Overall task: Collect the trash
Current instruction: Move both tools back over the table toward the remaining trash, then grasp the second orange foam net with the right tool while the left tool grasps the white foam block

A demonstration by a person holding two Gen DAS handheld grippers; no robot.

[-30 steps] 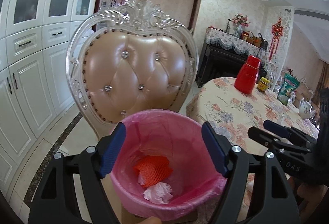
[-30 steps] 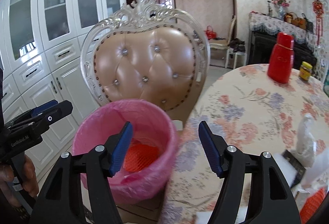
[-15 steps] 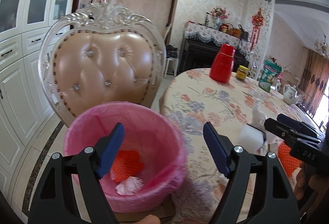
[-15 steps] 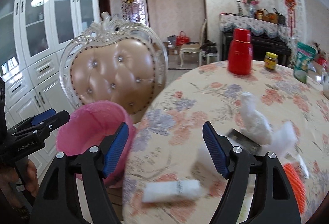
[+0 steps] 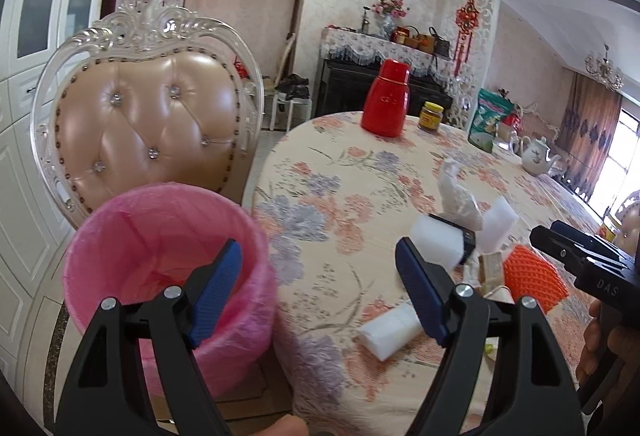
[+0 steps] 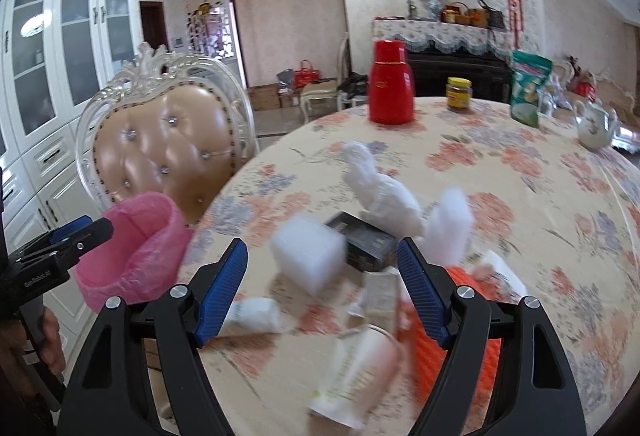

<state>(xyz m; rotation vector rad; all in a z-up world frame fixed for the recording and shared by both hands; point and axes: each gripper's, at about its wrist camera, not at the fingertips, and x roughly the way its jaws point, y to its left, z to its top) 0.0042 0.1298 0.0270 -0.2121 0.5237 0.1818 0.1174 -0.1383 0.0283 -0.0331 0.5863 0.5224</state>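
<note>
Room: dining room, floral-cloth table with a padded chair drawn up at its edge.
Trash: I see a loose heap near my edge of the table — foam block, crumpled tissue, dark box, orange net, a paper cup on its side, and a small white roll.
Bin: pink-lined bin just beside the table's edge, in front of the chair; from here I cannot see what lies in it.
Right gripper: jaws have just been opening and stand wide; nothing gripped, heap ahead between the fingers.
Left gripper: wide open, empty, over the gap between bin and table.
Progress: I judge most of the job is left, since the whole heap lies on the cloth.
Bystanders: red flask, jar, green bag and teapot stand well apart at the far side; I would leave them.
</note>
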